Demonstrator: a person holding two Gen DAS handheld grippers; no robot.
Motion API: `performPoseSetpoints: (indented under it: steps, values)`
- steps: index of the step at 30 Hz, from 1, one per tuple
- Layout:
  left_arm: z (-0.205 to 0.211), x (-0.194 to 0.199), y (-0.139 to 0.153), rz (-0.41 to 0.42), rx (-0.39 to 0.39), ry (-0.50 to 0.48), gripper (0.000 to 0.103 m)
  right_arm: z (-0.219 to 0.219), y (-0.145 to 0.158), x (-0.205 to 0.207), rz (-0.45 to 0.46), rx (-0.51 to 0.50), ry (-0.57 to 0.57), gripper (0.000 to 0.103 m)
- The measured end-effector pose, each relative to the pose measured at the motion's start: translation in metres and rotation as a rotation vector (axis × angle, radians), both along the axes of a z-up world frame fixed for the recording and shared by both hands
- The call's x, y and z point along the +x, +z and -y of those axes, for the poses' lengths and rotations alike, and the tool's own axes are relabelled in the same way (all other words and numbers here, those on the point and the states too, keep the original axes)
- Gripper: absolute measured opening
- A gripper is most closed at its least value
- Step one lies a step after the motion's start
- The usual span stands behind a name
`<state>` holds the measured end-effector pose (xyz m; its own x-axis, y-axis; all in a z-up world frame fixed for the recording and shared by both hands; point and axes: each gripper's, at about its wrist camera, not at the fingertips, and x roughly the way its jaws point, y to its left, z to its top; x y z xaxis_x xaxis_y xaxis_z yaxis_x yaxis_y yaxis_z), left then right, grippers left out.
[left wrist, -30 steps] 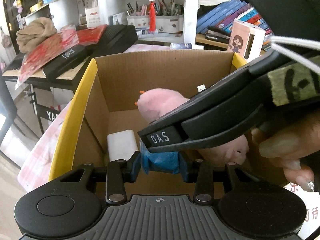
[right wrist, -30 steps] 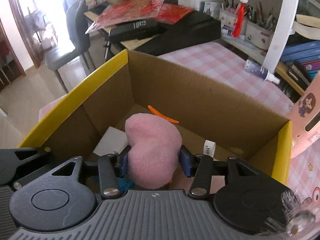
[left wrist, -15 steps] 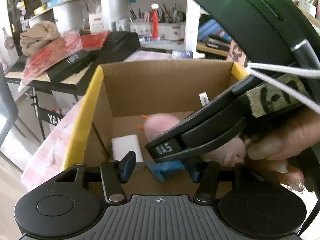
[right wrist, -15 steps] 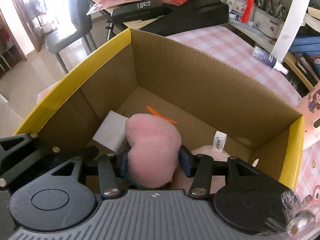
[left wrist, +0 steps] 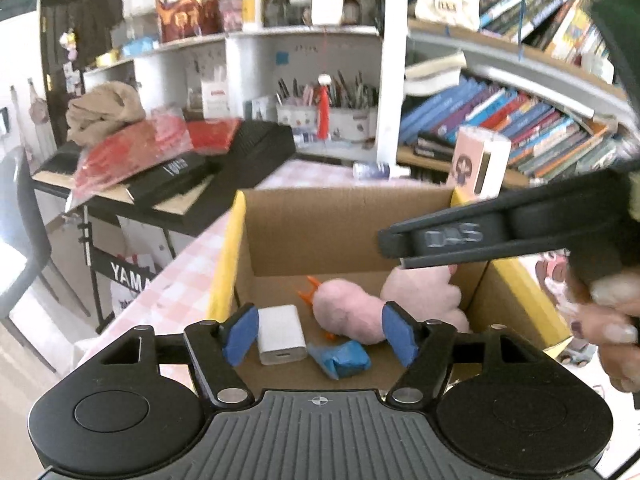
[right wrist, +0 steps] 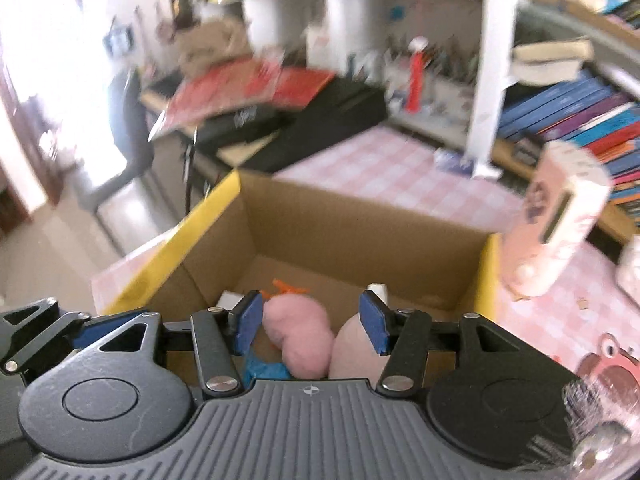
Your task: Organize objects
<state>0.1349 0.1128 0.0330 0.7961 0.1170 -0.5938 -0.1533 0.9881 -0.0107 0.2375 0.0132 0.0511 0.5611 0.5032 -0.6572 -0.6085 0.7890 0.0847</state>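
1. Landmark for all of this is the open brown cardboard box with yellow flap edges (left wrist: 304, 236), sitting on the pink-checked table (right wrist: 384, 168).
2. Already on the box floor: a soft pink plush toy with orange feet (left wrist: 344, 314), a small white rectangular charger block (left wrist: 281, 334) just left of it, and a crumpled blue wrapper (left wrist: 342, 362) near the box's front wall. So I'd call three things sorted.
3. My left gripper (left wrist: 316, 336) is above the box, jaws opening, nothing between the blue pads.
4. My right gripper (right wrist: 310, 322) is the same deal: jaws opening, the plush below the pads, not pinched.
5. Still outside: a pink carton with a cartoon girl (right wrist: 560, 232), standing on the table just right of the box. Probably next, though that's a guess.
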Motion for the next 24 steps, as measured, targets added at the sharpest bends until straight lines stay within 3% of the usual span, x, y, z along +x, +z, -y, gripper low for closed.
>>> performPoseSetpoints:
  steps: [4, 11, 14, 18, 24]
  values:
    - [-0.004, -0.015, 0.006, 0.043, 0.006, 0.007, 0.075, 0.024, 0.011, -0.024, 0.063, 0.048, -0.064, 0.051]
    - [-0.011, -0.04, 0.002, 0.04, -0.017, 0.008, 0.076, 0.059, 0.014, -0.065, 0.149, 0.092, -0.207, 0.051]
    - [-0.012, -0.054, -0.001, 0.037, -0.018, 0.009, 0.083, 0.067, 0.007, -0.083, 0.174, 0.058, -0.271, 0.051]
    - [-0.014, -0.073, -0.006, 0.027, 0.0, 0.02, 0.083, 0.071, -0.01, -0.112, 0.189, -0.014, -0.334, 0.051]
    - [-0.017, -0.099, -0.012, 0.003, 0.026, 0.028, 0.084, 0.076, -0.031, -0.149, 0.135, -0.048, -0.413, 0.055]
